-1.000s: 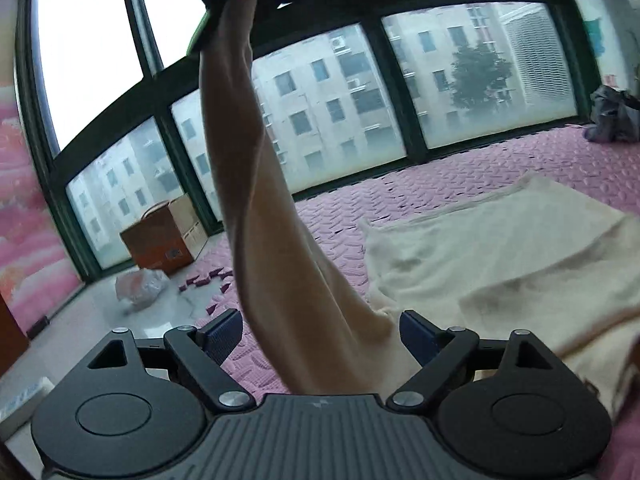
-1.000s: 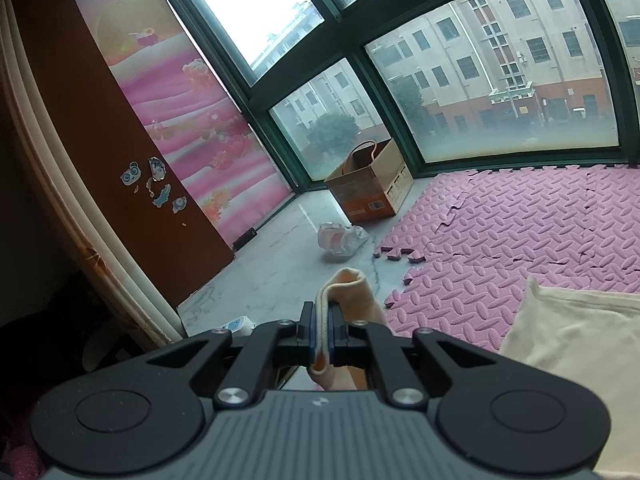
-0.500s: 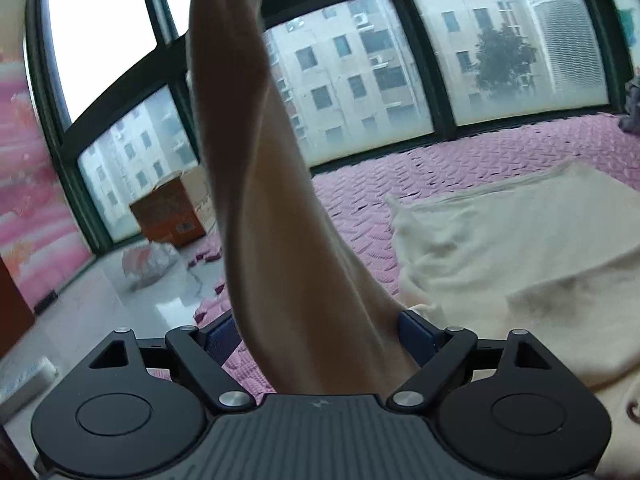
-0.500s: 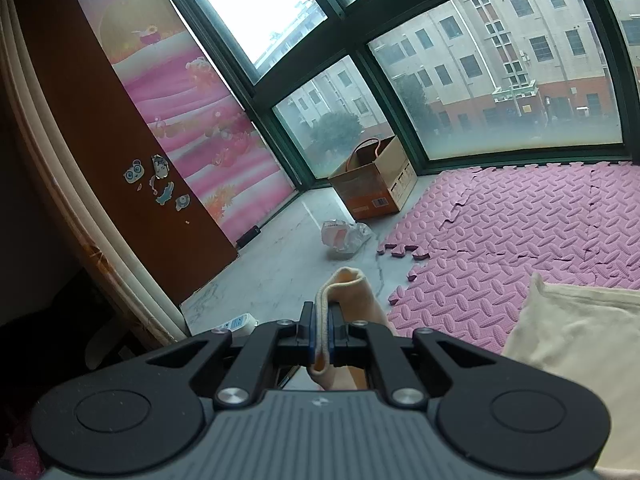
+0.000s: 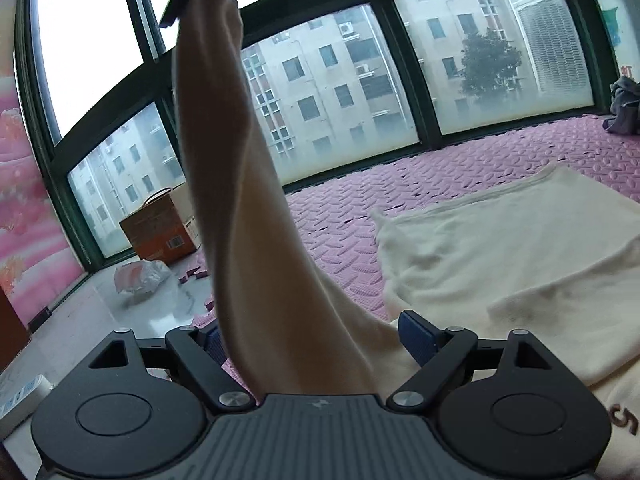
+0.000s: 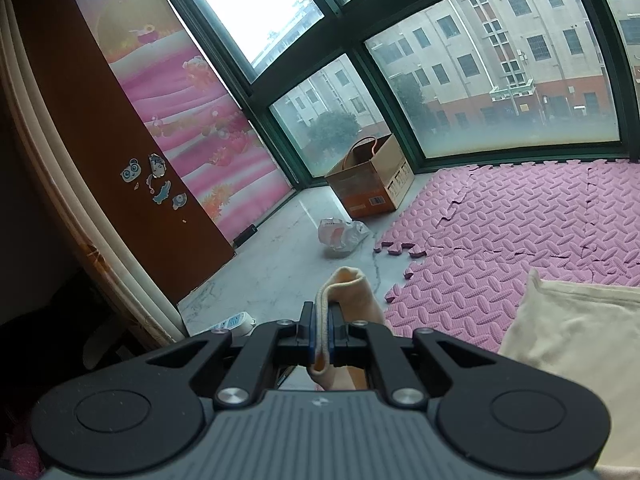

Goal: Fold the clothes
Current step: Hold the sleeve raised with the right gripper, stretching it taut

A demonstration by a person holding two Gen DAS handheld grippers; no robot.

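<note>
A cream garment lies spread on the pink foam mat. One long sleeve rises steeply from it toward the top of the left wrist view. My left gripper is open wide, and the base of that sleeve passes between its blue pads; the left pad is partly hidden behind the cloth. My right gripper is shut on the sleeve's cuff, which sticks out in front of its fingers. The garment's body shows at the lower right of the right wrist view.
A cardboard box and a crumpled plastic bag sit on bare floor by the windows, left of the mat. A white power strip lies near the brown wall panel. A grey clothes heap is at the far right.
The left gripper has moved in on the raised sleeve, which now fills most of the gap between its fingers. The right gripper keeps its hold and has not moved.
</note>
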